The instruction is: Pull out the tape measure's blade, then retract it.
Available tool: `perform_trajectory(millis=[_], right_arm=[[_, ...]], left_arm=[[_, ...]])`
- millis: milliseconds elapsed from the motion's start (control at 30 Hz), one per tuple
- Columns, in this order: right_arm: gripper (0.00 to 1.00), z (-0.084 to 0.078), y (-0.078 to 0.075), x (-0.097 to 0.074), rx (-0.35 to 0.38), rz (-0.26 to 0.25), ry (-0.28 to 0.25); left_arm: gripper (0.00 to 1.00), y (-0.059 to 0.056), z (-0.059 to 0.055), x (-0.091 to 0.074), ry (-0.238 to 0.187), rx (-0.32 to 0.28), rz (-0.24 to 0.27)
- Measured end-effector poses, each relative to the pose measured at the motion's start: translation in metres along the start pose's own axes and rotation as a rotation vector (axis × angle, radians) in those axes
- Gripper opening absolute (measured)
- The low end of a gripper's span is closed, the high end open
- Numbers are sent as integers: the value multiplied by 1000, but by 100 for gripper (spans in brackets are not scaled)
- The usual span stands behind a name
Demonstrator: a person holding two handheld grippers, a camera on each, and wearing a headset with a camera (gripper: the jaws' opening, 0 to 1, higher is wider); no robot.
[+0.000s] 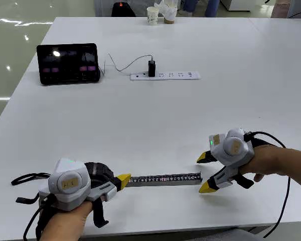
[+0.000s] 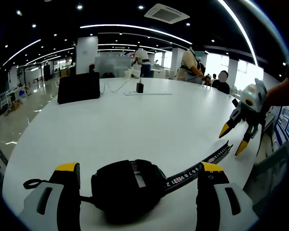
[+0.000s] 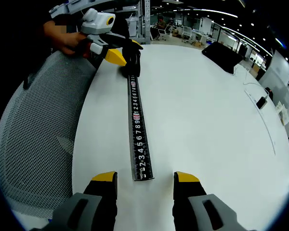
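Your left gripper (image 2: 139, 167), open, brackets the case (image 2: 130, 185) to steady it, while your right gripper (image 3: 145, 177), open, leaves the blade (image 3: 137, 130) free.

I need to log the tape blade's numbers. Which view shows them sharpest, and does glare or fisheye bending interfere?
Right gripper view: blade numerals crisp, barely bent, no glare. Left gripper view: blade foreshortened, digits tiny. Head view: digits too small to read; glare lies on the floor, not the blade.
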State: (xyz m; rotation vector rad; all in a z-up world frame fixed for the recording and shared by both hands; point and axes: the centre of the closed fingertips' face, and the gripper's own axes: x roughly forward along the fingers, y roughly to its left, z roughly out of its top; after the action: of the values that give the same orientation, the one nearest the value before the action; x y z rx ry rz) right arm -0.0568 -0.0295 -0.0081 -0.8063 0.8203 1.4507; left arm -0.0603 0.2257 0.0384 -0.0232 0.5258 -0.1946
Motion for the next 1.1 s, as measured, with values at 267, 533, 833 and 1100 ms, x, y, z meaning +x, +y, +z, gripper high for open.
perform_trajectory(millis=[267, 533, 833, 1100], right_arm=[[26, -1, 3, 2, -33, 24, 25], [15, -3, 3, 6, -60, 22, 54], [12, -2, 2, 7, -69, 21, 97], [11, -3, 0, 8, -35, 15, 135]], left_arm=[[99, -3, 1, 0, -5, 5, -8], [99, -1, 2, 0, -16, -6, -4], [95, 0, 1, 0, -9, -21, 6], [81, 14, -13, 1, 49, -52, 58]])
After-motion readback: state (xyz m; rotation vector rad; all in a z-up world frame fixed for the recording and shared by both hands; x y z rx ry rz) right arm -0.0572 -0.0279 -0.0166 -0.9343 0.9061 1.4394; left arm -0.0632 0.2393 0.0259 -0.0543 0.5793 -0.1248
